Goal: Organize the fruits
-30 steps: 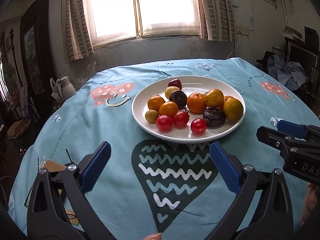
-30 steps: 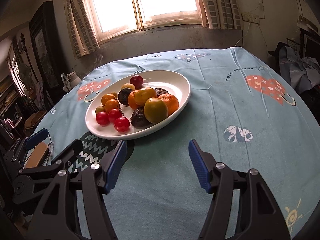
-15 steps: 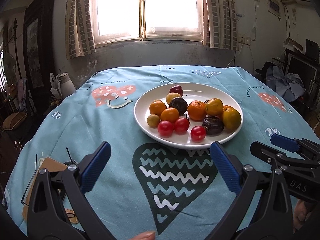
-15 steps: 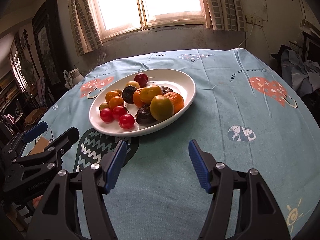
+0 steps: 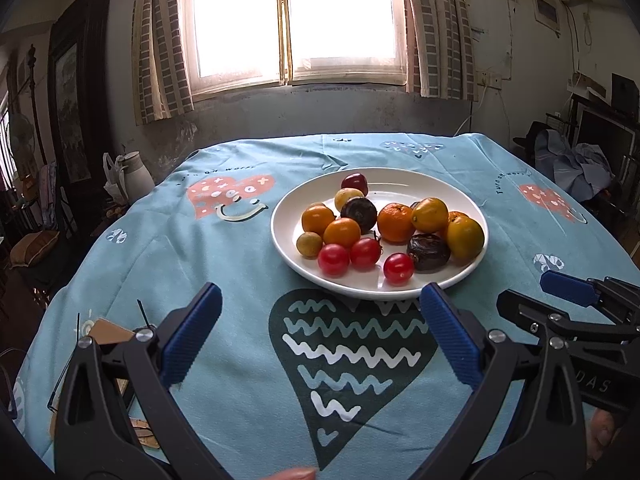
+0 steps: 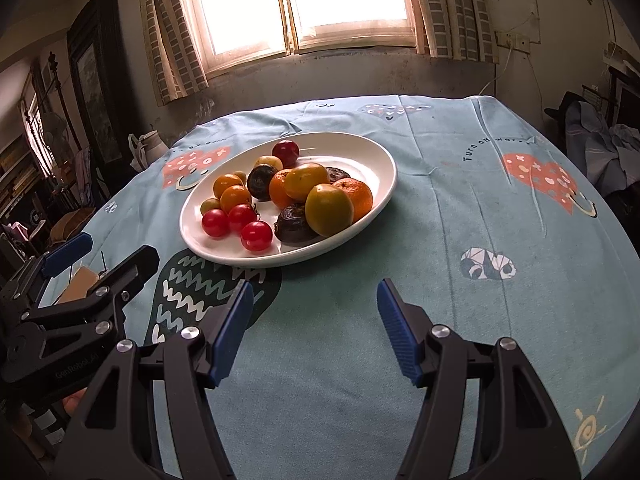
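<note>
A white plate on the blue tablecloth holds several fruits: three red cherry tomatoes, orange tangerines, dark wrinkled fruits, a yellow-green citrus and a red plum. My left gripper hovers open over the cloth just short of the plate's near rim, nothing between its blue pads. My right gripper is open too, empty, below and right of the plate.
The round table is covered by a blue cloth with heart prints. A brown card with glasses lies at the near left edge. A white jug stands beyond the table's left. Clothes are piled at the right.
Both views have rolled slightly and steadied, so the plate sits a little differently in frame. Neither gripper has closed or taken anything, and the fruits have not moved.
</note>
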Tool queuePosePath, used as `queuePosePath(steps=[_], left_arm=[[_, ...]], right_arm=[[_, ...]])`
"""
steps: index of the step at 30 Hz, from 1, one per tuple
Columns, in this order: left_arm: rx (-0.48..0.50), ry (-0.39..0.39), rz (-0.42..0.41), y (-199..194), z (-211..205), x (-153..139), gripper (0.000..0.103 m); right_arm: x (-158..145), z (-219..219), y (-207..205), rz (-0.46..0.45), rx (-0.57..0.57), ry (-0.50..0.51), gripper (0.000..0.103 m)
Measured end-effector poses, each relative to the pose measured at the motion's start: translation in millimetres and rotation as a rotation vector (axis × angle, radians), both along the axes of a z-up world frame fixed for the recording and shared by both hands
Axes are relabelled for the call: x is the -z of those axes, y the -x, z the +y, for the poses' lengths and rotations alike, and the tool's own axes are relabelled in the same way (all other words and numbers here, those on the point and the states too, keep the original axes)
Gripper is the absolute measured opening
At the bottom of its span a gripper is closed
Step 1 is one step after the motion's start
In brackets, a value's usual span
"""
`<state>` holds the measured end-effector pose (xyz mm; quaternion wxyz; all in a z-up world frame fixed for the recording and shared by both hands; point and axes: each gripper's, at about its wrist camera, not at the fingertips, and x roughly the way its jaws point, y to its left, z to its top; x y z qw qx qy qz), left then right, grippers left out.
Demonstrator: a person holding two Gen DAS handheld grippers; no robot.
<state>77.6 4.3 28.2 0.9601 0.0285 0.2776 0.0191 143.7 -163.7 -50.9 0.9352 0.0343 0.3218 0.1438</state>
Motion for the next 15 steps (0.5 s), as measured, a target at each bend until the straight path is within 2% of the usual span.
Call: queuePosePath(steps=[5,9,15], left_arm=[[0.001,-0.001,-0.004,0.6,-0.5,-0.2,0.101],[0.049,0.023,-0.01,2.5,-1.0,0.9,0.101],[0.036,0.008,-0.017,2.4,-1.9,0.6,0.101]], right_arm=[[1.3,0.0,0.2,0.006,0.003,0.001,0.065],[1.6,-1.1,-0.8,0.011,0.01,0.006,0.065],[1.0,-1.8,-1.1,0.014,0.012,0.005,0.065]])
